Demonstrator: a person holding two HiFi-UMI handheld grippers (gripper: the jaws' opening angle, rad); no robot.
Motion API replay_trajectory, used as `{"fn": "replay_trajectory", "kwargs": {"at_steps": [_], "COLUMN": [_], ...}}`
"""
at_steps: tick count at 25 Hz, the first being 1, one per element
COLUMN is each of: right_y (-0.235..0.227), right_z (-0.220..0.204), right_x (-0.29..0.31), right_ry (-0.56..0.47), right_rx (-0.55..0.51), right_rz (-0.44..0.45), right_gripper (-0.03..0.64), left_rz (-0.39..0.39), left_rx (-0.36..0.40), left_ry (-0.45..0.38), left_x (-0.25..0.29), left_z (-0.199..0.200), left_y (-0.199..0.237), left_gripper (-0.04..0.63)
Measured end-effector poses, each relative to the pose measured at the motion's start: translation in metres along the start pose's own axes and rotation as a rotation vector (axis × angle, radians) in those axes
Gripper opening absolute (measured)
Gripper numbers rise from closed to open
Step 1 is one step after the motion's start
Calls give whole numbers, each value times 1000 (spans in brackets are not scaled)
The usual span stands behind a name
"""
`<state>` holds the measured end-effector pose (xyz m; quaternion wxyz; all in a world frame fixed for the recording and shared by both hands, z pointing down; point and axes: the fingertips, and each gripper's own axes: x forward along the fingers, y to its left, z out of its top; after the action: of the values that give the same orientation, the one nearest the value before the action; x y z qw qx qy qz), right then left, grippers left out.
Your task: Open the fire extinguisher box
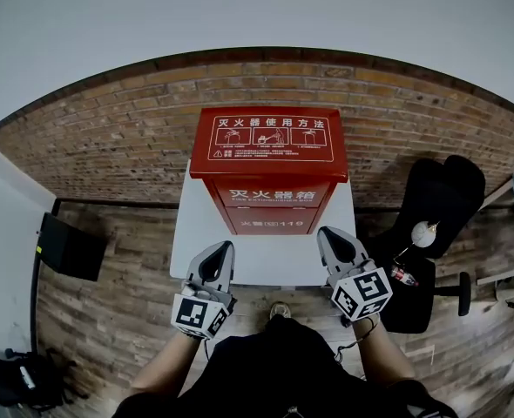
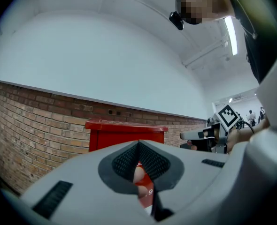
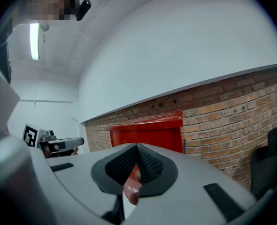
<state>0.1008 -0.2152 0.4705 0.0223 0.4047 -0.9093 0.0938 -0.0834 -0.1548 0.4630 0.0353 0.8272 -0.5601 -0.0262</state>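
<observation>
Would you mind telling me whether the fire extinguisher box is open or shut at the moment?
Shut: the fire extinguisher box has its red lid lying flat on top, with no gap showing.

Box lid (image 1: 269, 111): apparently "灭火器使用方法"

Brick wall (image 1: 109, 138) along lower band, plain white wall (image 1: 240, 16) above. Wood-plank floor (image 1: 109, 312). Small white table (image 1: 266, 264) against brick. Black office chair (image 1: 440, 198) right of table. Black boxy item (image 1: 70, 248) at left, near wall. Ceiling tube light (image 2: 231, 34) lit.
</observation>
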Motion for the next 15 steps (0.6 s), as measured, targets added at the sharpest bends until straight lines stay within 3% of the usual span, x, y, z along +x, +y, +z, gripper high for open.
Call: {"fn": "replay_trajectory", "kwargs": {"at_steps": [8, 15], "right_y": [-25, -25], "right_z": [9, 27], "right_x": [38, 45], "right_ry": [23, 4], "right_rx": [3, -40], "right_rz": [16, -24], "right_gripper": [18, 18], "left_rz": [53, 47], "left_rx": [-9, 30], "left_ry": [20, 5], "left_x": [27, 37], "left_z": [9, 28], "left_y": [30, 63], "left_gripper": [48, 48]}}
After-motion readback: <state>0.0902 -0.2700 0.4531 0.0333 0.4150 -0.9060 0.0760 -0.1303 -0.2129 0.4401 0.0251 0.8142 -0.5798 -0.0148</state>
